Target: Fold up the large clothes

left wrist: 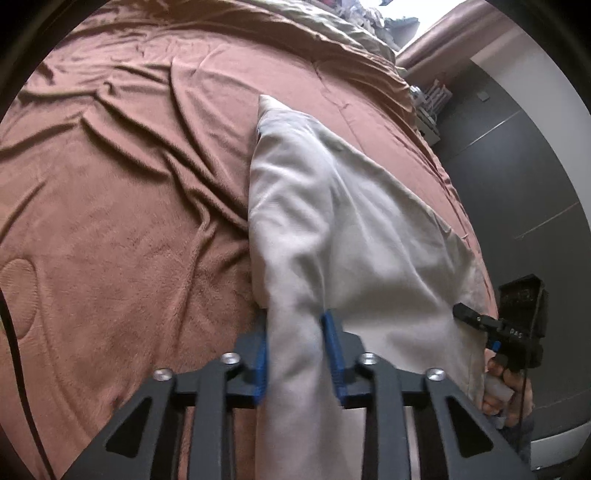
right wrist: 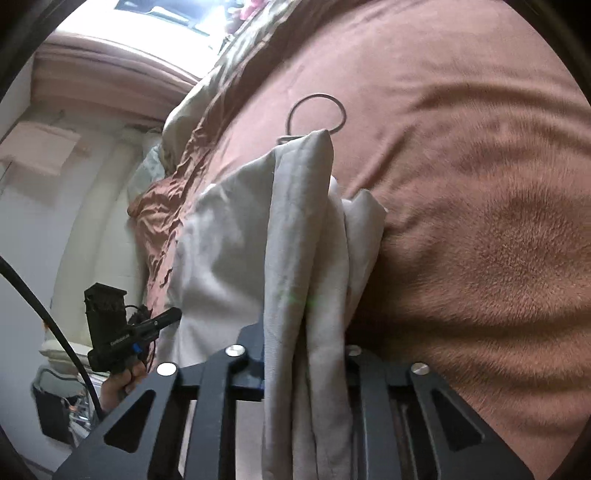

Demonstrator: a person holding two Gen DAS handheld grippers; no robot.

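A large light grey garment (left wrist: 332,229) lies stretched over a brown blanket (left wrist: 122,206) on a bed. My left gripper (left wrist: 297,350) is shut on a bunched edge of the garment, with the cloth pinched between its blue pads (left wrist: 332,343). My right gripper (right wrist: 306,354) is shut on several gathered folds of the same garment (right wrist: 295,229); the cloth hides its fingertips. The right gripper shows in the left wrist view (left wrist: 517,325) at the garment's right edge. The left gripper shows in the right wrist view (right wrist: 118,332) at the left.
A thin dark ring-shaped cable (right wrist: 317,114) lies on the brown blanket (right wrist: 461,184) just beyond the garment. An olive blanket (right wrist: 207,85) and piled clothes (left wrist: 369,14) lie at the far end of the bed. A dark floor (left wrist: 517,166) and a basket (right wrist: 55,410) lie beside the bed.
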